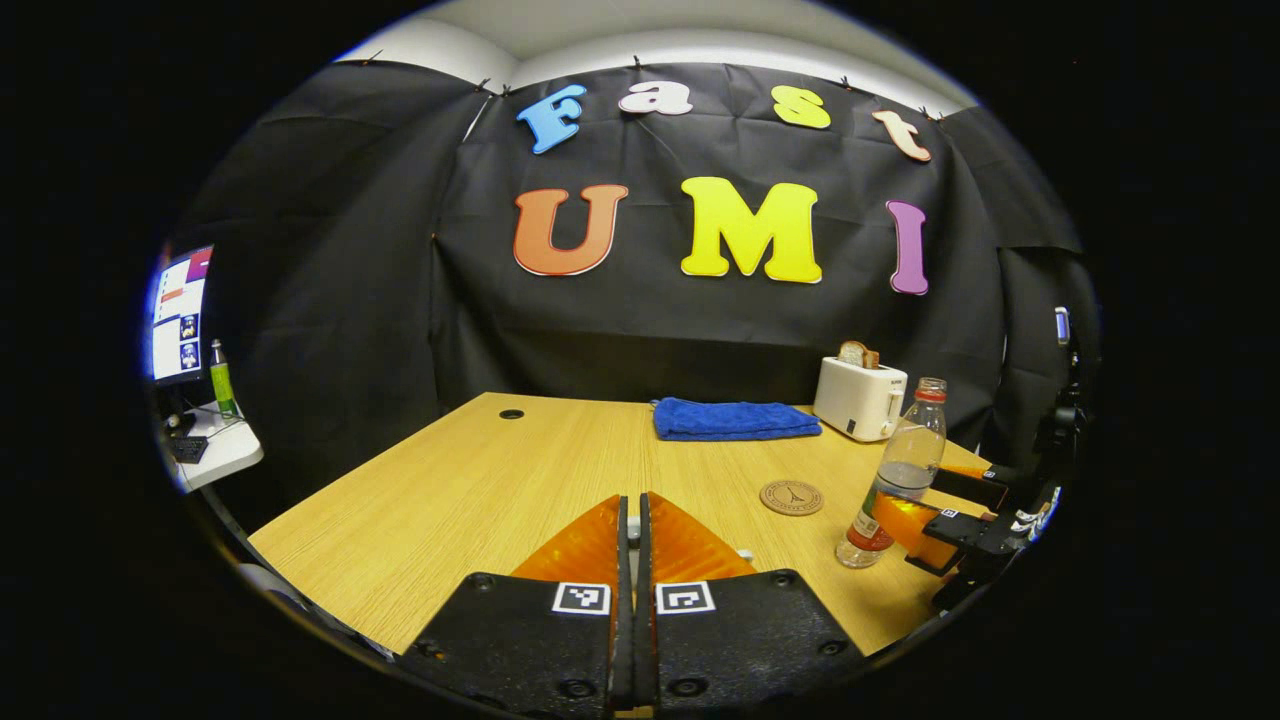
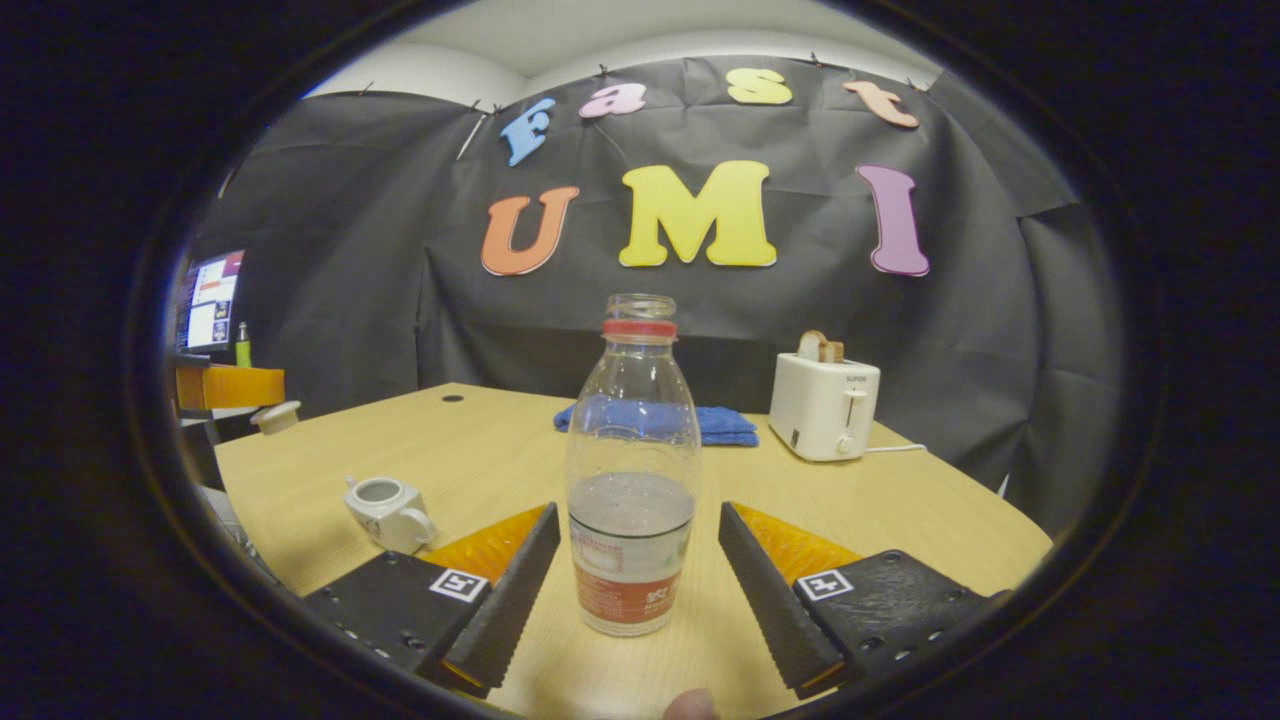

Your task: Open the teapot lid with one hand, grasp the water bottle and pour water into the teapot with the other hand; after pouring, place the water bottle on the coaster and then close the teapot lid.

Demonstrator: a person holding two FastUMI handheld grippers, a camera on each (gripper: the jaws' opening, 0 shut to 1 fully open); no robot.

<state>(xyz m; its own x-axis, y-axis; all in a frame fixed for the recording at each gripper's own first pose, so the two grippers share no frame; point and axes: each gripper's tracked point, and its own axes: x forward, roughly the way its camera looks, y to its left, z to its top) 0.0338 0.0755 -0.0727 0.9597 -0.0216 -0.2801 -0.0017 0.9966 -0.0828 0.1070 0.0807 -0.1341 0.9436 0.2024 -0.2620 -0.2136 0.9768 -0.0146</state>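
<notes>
Here the water bottle [image 2: 632, 470] stands upright, its label unreadable.

Each gripper carries black housings [image 2: 880, 600] behind its fingers. The housings show round screw heads. A square black-and-white marker [image 1: 581, 598] sits just behind each finger.

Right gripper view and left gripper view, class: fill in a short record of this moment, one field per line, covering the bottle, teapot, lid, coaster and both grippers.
water bottle: upright on the table, uncapped, partly full
right gripper: open, a finger on each side of the bottle, not touching
teapot: white, open top, left of the bottle in the right gripper view
lid: held up at the far left
left gripper: fingers closed together; whether they pinch the lid cannot be told
coaster: round, bare, beside the bottle
background: toaster, blue towel
</notes>
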